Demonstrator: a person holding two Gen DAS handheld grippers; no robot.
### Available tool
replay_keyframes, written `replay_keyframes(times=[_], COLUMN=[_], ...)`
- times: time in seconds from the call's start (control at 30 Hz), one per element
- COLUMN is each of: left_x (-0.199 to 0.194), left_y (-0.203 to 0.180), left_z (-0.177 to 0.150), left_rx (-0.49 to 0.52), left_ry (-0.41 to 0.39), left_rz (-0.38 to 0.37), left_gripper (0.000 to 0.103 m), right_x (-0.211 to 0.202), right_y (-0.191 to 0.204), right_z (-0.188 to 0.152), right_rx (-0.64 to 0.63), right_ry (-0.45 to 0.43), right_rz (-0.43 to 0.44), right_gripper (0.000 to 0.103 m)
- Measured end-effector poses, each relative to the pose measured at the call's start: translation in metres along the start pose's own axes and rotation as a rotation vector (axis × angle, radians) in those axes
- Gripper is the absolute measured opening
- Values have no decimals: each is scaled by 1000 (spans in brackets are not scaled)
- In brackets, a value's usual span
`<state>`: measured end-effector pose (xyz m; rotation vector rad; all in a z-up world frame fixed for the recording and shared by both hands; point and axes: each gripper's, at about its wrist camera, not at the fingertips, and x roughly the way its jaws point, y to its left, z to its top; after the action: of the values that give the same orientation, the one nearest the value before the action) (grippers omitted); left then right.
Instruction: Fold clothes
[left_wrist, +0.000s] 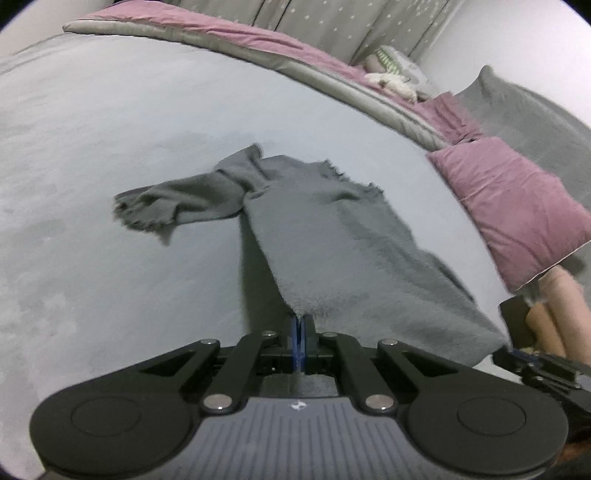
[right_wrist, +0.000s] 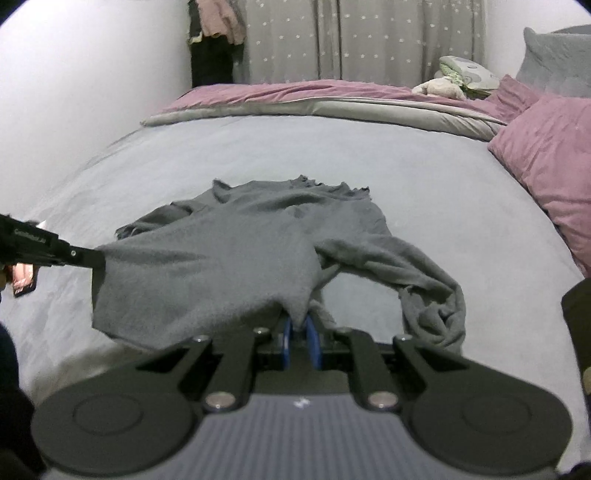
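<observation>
A grey knit sweater (left_wrist: 332, 229) lies on the pale blue bed sheet (left_wrist: 110, 129), collar away from me, its near hem lifted off the bed. My left gripper (left_wrist: 300, 319) is shut on one hem corner. My right gripper (right_wrist: 300, 317) is shut on the other corner of the sweater (right_wrist: 229, 251). Each shows in the other's view: the right gripper (left_wrist: 498, 356) at the edge, the left gripper (right_wrist: 98, 260) pulling the hem taut. One sleeve (left_wrist: 166, 203) spreads out sideways; the other sleeve (right_wrist: 424, 280) curls down beside my right gripper.
A pink pillow (right_wrist: 546, 155) lies at the right edge of the bed sheet (right_wrist: 258, 147). A folded pink and grey duvet (right_wrist: 314, 99) runs along the far side, with a soft toy (right_wrist: 439, 88) on it. Star-print curtains (right_wrist: 362, 37) hang behind. A hand (right_wrist: 22, 273) holds the left gripper.
</observation>
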<state>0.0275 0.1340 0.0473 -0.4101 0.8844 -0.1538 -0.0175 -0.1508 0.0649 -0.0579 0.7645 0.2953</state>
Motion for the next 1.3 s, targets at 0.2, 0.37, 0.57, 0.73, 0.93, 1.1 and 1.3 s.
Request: replay_keyframes(times=[0.2,0.37,0.57,0.73,0.93,1.1,1.3], left_x=[9,25,36,31,25,28,33], left_y=[19,29,37,45,50,50,50], left_z=[-13,-21,-28,-32,-42,-48,-51], left_rx=[-2,-14,-39,-74,-91,-99,-84], left_ry=[41,79,131,173,196,206,193], left_rz=[85,116,100,38,-32,-63,3], left_gripper=[1,1,2,14,20,22,22], right_x=[3,24,42,41,26,20,32], right_y=[17,28,25,13,-8,-43,-68], right_z=[-17,-37,-57,-61,-57,-62,-65], right_rx=[-38,-45,8,76,161,314,412], right_ry=[78,143,199,199,161,140,150], right_rz=[51,73,119,141,164,177,141], right_gripper=[11,11,16,53,54,54,44])
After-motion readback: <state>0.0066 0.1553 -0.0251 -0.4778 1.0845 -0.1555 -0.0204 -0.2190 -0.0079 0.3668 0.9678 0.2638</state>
